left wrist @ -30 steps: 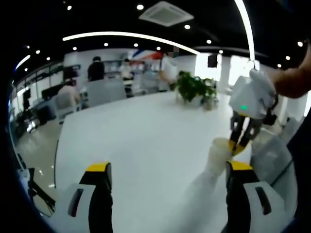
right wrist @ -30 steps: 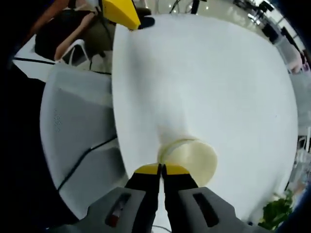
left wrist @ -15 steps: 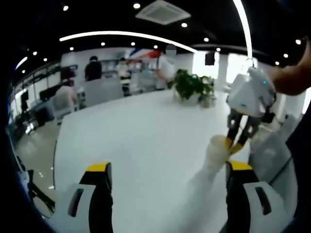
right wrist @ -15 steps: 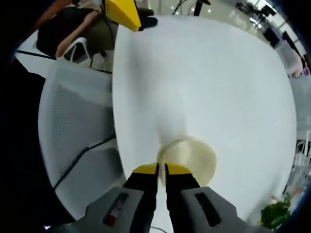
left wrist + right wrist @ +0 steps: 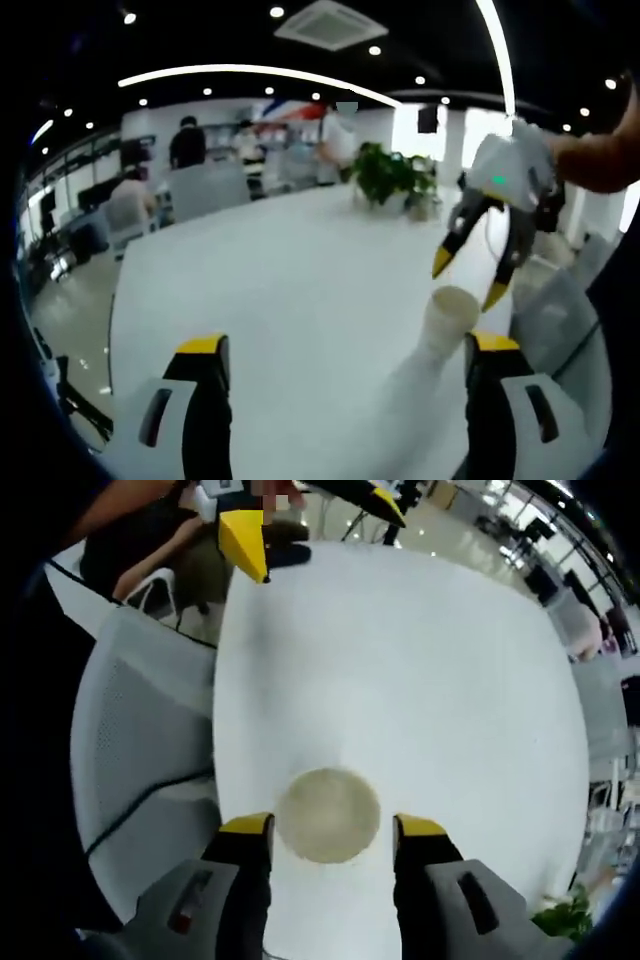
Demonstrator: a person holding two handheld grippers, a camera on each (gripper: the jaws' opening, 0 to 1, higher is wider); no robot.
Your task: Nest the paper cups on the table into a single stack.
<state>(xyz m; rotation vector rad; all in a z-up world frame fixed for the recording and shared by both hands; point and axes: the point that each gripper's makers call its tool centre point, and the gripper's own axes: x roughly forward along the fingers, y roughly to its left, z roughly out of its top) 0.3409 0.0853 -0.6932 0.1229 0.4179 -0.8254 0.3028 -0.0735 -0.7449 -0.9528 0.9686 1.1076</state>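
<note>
One paper cup [image 5: 447, 318] stands upright on the white table [image 5: 290, 290], near its right edge in the left gripper view, and the right claw [image 5: 472, 280] hangs just above it with its yellow-tipped jaws spread wide, one tip on either side of the rim and neither touching it. From the right gripper view we look straight down into that cup [image 5: 328, 814]: its round mouth sits on the table [image 5: 420, 680] between the two yellow tips of the right claw [image 5: 332, 827], with bare gaps on both sides, so the claw is open and grips nothing. I cannot tell whether this is a single cup or several nested together.

Down at the bottom of the left gripper view, the left claw [image 5: 340, 345] also stands wide apart, with only bare tabletop between its jaws; it is holding nothing. The cup lies just ahead of its right jaw. In the right gripper view, a yellow tip of the left claw [image 5: 245, 542] pokes in at the top, over the far edge of the table.

A white mesh chair [image 5: 140, 730] sits tucked against the table's edge beside the cup. At the far end of the table a green potted plant [image 5: 395, 180] stands, and beyond it people [image 5: 190, 145] are in an office room under ceiling lights. A person's forearm [image 5: 598, 165] carries the right claw.
</note>
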